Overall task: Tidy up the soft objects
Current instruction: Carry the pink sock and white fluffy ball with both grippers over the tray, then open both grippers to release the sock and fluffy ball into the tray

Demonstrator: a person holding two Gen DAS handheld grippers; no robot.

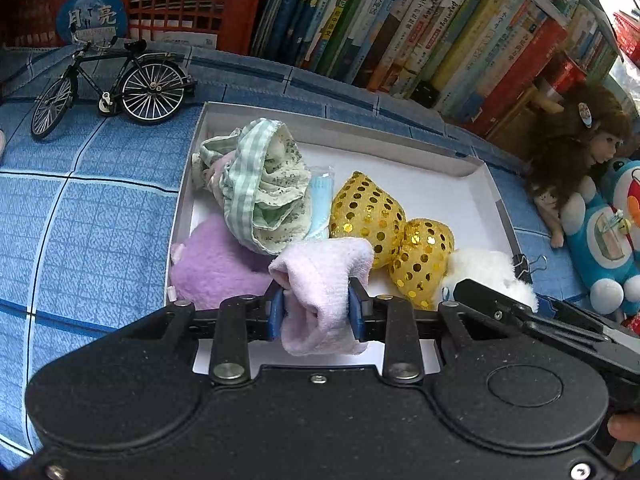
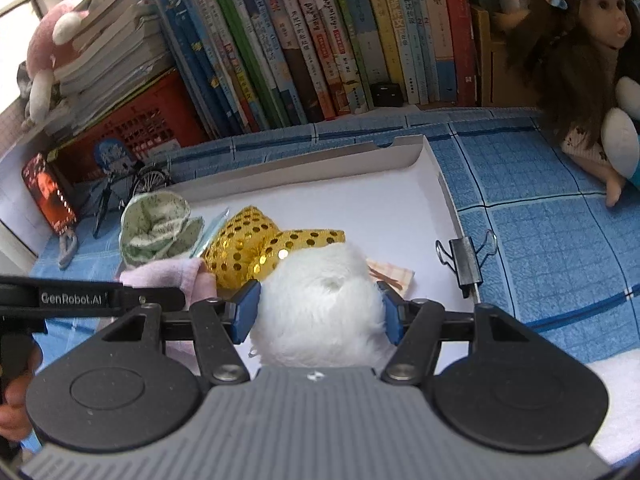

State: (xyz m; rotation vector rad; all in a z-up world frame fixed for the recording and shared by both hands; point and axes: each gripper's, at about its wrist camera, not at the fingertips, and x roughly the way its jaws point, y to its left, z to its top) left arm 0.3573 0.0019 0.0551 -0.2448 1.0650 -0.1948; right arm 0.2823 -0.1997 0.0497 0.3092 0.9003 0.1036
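- Left gripper (image 1: 316, 312) clenches a pale pink fleecy cloth (image 1: 324, 280) over the near edge of the shallow white cardboard box (image 1: 400, 148).
- Right gripper (image 2: 318, 312) grasps a white fluffy plush (image 2: 320, 304) by the box's near right corner.

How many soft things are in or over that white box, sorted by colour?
Gold sequined pouches: 2
Pink cloth, in the left gripper: 1
White fluffy toy, in the right gripper: 1
Purple plush: 1
Green patterned cloth bundle: 1
Light blue item: 1
Total: 7
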